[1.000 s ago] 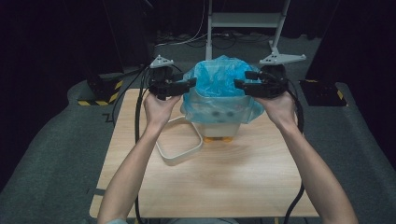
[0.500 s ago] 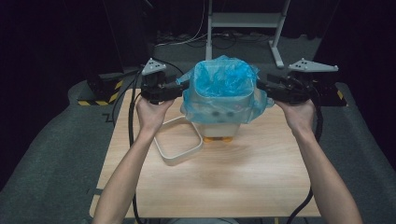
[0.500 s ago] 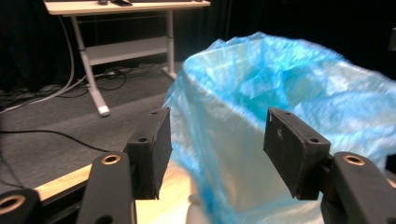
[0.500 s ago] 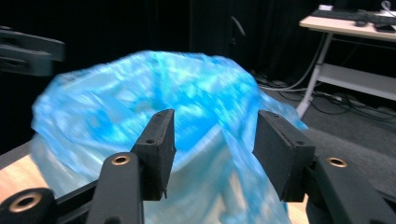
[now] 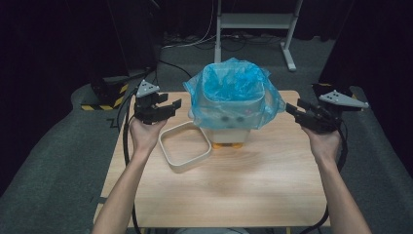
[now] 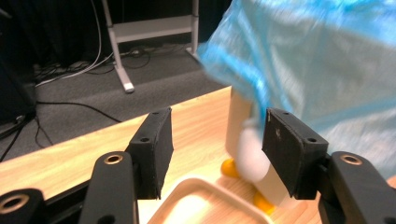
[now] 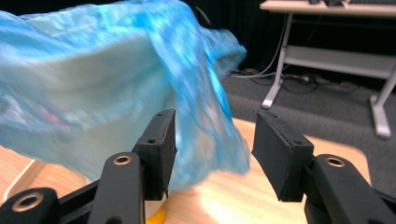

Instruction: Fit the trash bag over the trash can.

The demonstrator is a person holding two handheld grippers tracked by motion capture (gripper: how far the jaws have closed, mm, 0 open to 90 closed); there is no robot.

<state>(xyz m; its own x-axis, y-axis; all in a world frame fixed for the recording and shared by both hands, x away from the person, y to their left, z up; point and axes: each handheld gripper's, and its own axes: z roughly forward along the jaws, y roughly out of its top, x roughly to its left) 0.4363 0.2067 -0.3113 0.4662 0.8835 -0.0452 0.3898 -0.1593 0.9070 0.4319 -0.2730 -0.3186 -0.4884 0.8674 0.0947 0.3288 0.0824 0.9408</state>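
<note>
Dark floor is surrounding the wooden table [image 5: 243, 195], where a small white bin [image 5: 229, 124], lined with a blue bag [image 5: 234, 85], is standing beside a cream ring [image 5: 185, 152]. Left gripper [image 5: 168, 105] and right gripper [image 5: 298, 108] are hovering either side, jaws parted and apparently gripping nothing.

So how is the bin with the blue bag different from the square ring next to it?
The bin stands tall and upright on orange feet, draped in a blue bag; the square ring lies flat, low and bare. The bin is the larger. Both are cream-coloured, squarish, and sit on the wooden table.
</note>
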